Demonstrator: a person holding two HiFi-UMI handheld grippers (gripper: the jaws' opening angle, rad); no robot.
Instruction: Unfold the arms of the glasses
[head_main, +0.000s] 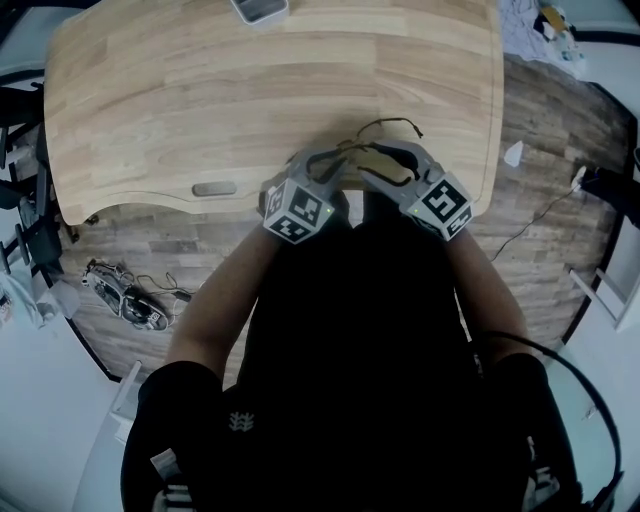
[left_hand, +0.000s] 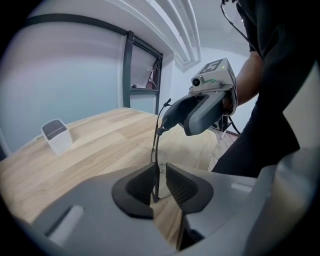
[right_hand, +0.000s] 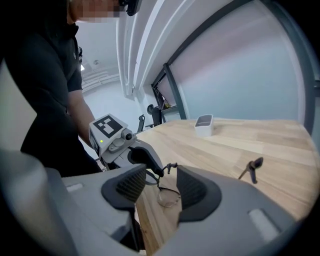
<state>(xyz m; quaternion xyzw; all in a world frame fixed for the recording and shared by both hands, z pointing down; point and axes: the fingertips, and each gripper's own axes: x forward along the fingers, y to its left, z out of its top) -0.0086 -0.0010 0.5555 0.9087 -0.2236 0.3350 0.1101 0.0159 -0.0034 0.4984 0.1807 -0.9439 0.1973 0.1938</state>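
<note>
The thin dark-wire glasses (head_main: 393, 123) hover just past the wooden table's (head_main: 200, 90) near edge, between my two grippers. In the left gripper view the frame (left_hand: 155, 165) stands upright in the gap of my left gripper (left_hand: 157, 182), close to one pad, with wood showing on its other side. My right gripper (right_hand: 161, 187) is wide open around a round lens (right_hand: 168, 198) and touches nothing. One arm's dark tip (right_hand: 252, 165) sticks out over the table. From the head view, the left gripper (head_main: 338, 160) and right gripper (head_main: 385, 160) face each other, tips almost meeting.
A small white container (head_main: 260, 10) stands at the table's far edge, also seen as the white container (left_hand: 56, 134) in the left gripper view. Cables (head_main: 125, 295) lie on the floor at the left. A dark metal rack (left_hand: 131, 70) stands beyond the table.
</note>
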